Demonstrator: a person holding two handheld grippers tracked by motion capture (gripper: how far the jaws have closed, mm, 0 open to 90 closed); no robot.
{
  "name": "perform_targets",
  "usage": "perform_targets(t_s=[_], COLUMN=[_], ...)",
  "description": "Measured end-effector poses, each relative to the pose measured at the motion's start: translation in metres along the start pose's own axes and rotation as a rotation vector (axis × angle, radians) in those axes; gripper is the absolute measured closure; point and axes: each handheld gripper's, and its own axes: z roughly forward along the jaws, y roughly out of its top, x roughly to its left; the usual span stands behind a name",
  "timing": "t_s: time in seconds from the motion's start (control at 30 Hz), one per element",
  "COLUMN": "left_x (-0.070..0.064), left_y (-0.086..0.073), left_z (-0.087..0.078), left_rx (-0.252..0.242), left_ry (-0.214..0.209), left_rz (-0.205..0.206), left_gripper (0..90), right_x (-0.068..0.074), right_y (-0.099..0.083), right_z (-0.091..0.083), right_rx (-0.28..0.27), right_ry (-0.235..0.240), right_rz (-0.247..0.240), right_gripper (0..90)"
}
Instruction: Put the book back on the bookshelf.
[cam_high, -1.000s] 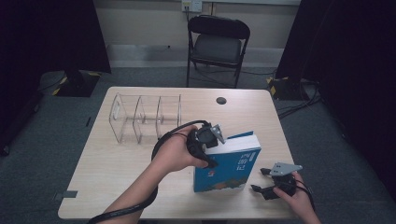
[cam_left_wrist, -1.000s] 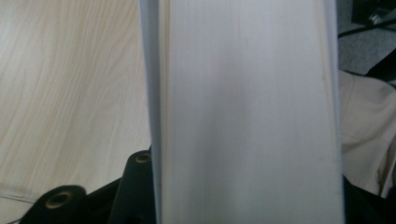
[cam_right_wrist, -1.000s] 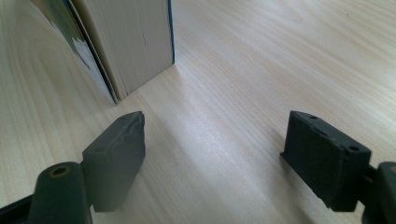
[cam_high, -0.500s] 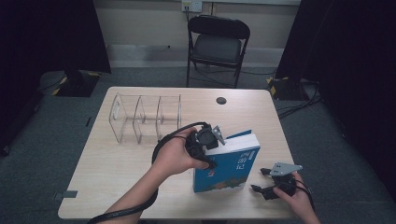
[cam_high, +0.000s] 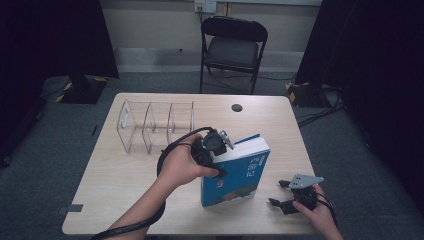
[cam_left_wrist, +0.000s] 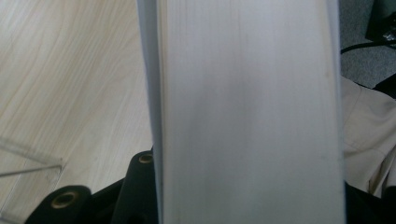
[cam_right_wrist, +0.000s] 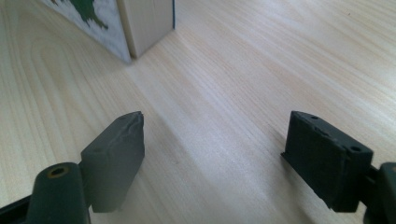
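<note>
A thick blue-covered book (cam_high: 240, 172) stands on its lower edge on the wooden table (cam_high: 125, 180), its front cover facing the person. My left gripper (cam_high: 217, 145) is shut on the book's upper left corner. In the left gripper view the pale page edge of the book (cam_left_wrist: 247, 116) runs up between the jaws, and one black finger (cam_left_wrist: 137, 182) presses its side. My right gripper (cam_high: 278, 193) rests low over the table to the right of the book, open, with nothing between its fingers. The right gripper (cam_right_wrist: 215, 140) faces bare wood, with the book's bottom corner (cam_right_wrist: 144, 23) farther off.
A clear acrylic divider rack (cam_high: 150, 125) stands at the table's back left, just beyond the left hand. A small black disc (cam_high: 237, 107) lies near the far edge. A black folding chair (cam_high: 232, 45) stands behind the table. Cables trail from both grippers.
The left gripper and the book's top have shifted slightly left and up, so the book stands a bit more upright. The right gripper has stayed in place.
</note>
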Motion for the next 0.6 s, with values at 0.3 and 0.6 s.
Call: perform_targets(t_s=[0.3, 0.6], left_x=[0.012, 0.020], left_y=[-0.011, -0.020], left_z=[-0.015, -0.024], left_rx=[0.008, 0.023], left_ry=[0.044, 0.064], left_rz=[-0.080, -0.123], left_gripper=[61.9, 61.8], right_x=[0.000, 0.000], right_y=[0.000, 0.000], right_z=[0.000, 0.000], right_rx=[0.005, 0.001], right_ry=[-0.002, 0.005], right_rz=[0.003, 0.001], right_gripper=[19.4, 19.4])
